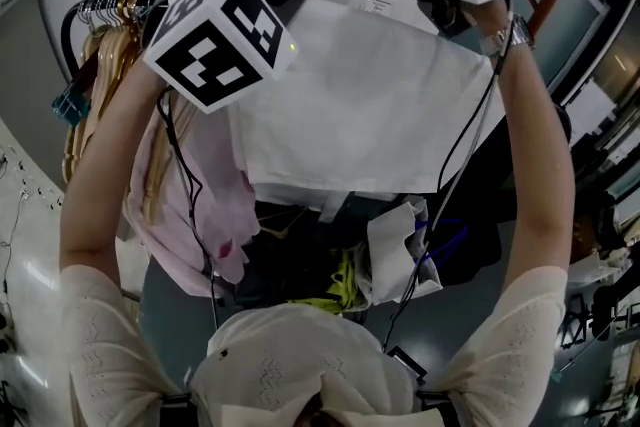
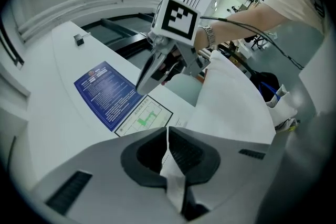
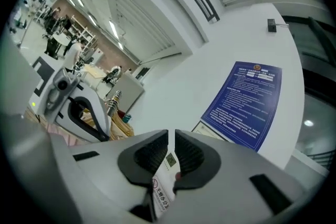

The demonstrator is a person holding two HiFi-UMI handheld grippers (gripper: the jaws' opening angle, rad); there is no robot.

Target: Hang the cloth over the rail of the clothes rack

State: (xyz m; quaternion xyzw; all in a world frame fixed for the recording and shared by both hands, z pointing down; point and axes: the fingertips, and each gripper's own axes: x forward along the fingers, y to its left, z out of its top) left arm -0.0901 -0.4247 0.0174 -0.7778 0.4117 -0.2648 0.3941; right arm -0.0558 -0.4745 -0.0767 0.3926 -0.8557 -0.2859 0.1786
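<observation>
**While pinched at both top corners, white cloth (image 1: 370,105) hangs spread**

Left gripper (image 2: 168,136) fingers are closed on the cloth's edge. Right gripper (image 3: 171,145) fingers are closed on the corner bearing a printed label. Cloth is stretched between them, right of the clothes rack (image 1: 72,20) with hangers.

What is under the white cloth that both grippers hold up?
Below the white cloth lie dark garments, a yellow item and a pink garment. What lies directly beneath it is covered.

Both arms raised forward, left gripper (image 2: 168,157) at 11 o'clock, right gripper (image 3: 170,157) at 1 o'clock in head view, both level, jaws clamped on cloth (image 1: 370,105).
</observation>
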